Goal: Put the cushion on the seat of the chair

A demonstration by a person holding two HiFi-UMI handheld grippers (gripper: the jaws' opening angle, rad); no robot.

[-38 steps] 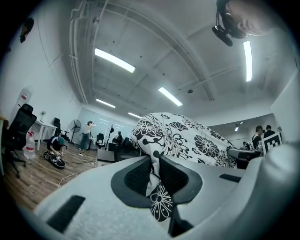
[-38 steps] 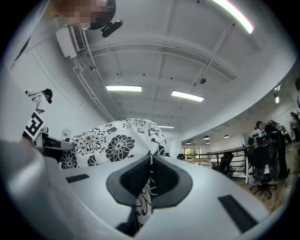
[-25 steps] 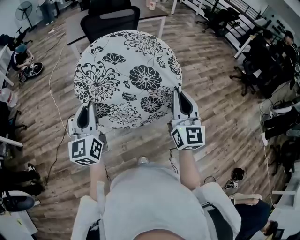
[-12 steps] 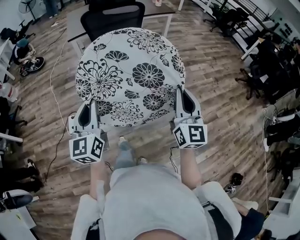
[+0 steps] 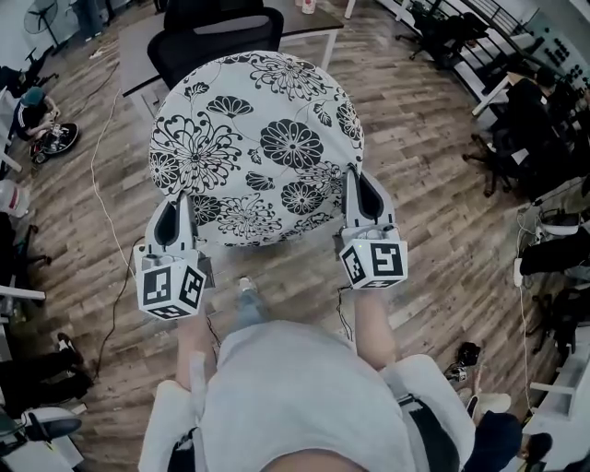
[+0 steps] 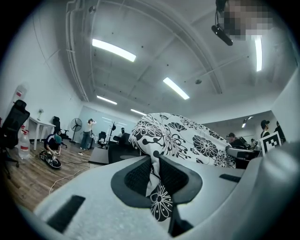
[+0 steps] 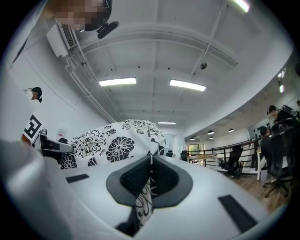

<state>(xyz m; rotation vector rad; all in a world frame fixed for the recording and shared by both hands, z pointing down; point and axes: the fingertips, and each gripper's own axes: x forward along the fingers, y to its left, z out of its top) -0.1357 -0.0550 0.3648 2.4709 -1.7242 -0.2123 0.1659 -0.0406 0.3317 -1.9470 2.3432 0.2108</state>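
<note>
A round white cushion (image 5: 258,138) with black flower print hangs level in the air between my two grippers. My left gripper (image 5: 173,207) is shut on its near left edge, where the fabric (image 6: 157,187) is pinched between the dark pads. My right gripper (image 5: 358,189) is shut on the near right edge, with the cloth (image 7: 146,187) squeezed between its pads. A black office chair (image 5: 217,37) stands just beyond the cushion's far edge; only its backrest shows, the seat is hidden under the cushion.
A desk (image 5: 304,23) stands behind the chair. A cable (image 5: 109,184) trails over the wooden floor at left. People sit on the floor at far left (image 5: 37,115) and at desks at right (image 5: 525,101). Another black chair (image 5: 433,37) is at back right.
The cushion and both grippers sit slightly farther up in the head view, closer to the black chair. The person's foot now shows under the cushion's near edge. Both grips are unchanged.
</note>
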